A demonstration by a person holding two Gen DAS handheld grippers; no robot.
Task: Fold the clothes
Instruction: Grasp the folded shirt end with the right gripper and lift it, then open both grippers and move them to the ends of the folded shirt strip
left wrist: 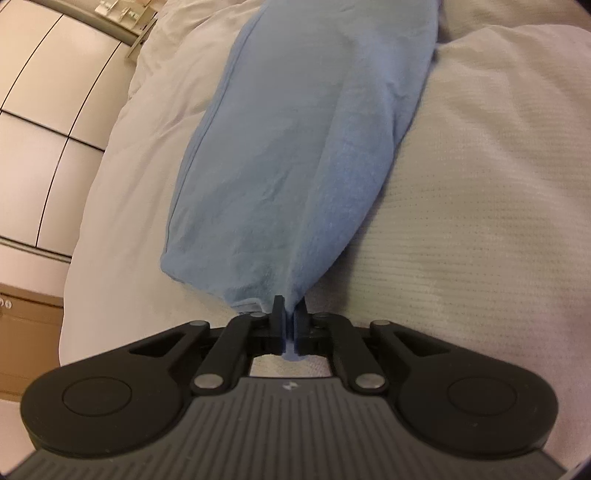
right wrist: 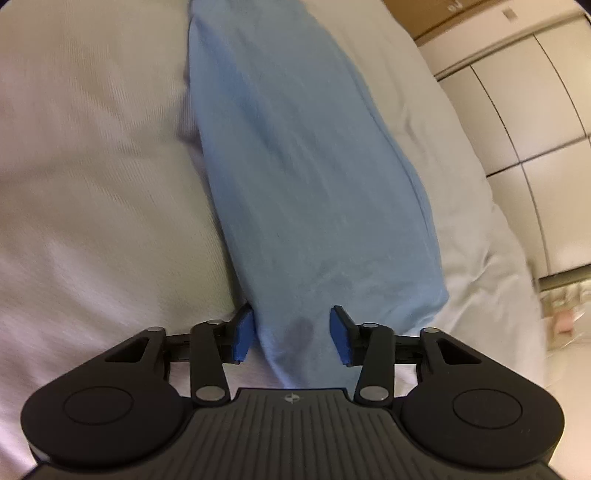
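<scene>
Presently, one light blue garment (left wrist: 295, 147) is recorded, laid lengthwise on a bed and seen in both wrist views as a long, narrow, folded shape with soft creases. One bed cover (left wrist: 480, 221) of pale, finely ribbed fabric is noted beneath it, with a smoother white duvet (left wrist: 122, 206) visible along the left side in the left wrist view. Two grippers are counted. The left gripper (left wrist: 290, 319) is closed tight, its two black fingers pressed together on the near end of the garment, a small tuft of blue cloth being pinched between them and showing below the jaws. The right gripper (right wrist: 291, 332) is spread wide, its two blue pads (right wrist: 242, 334) standing apart on either side of the near end of the garment (right wrist: 306, 184), with the cloth lying between them; whether either pad touches the fabric cannot be told. One dark patch is seen on the cloth between those pads. Pale cabinet doors (left wrist: 48, 85) with dark seams are listed beyond the bed, and one brown cardboard box (right wrist: 436, 14) is noted at the top of the right wrist view.
</scene>
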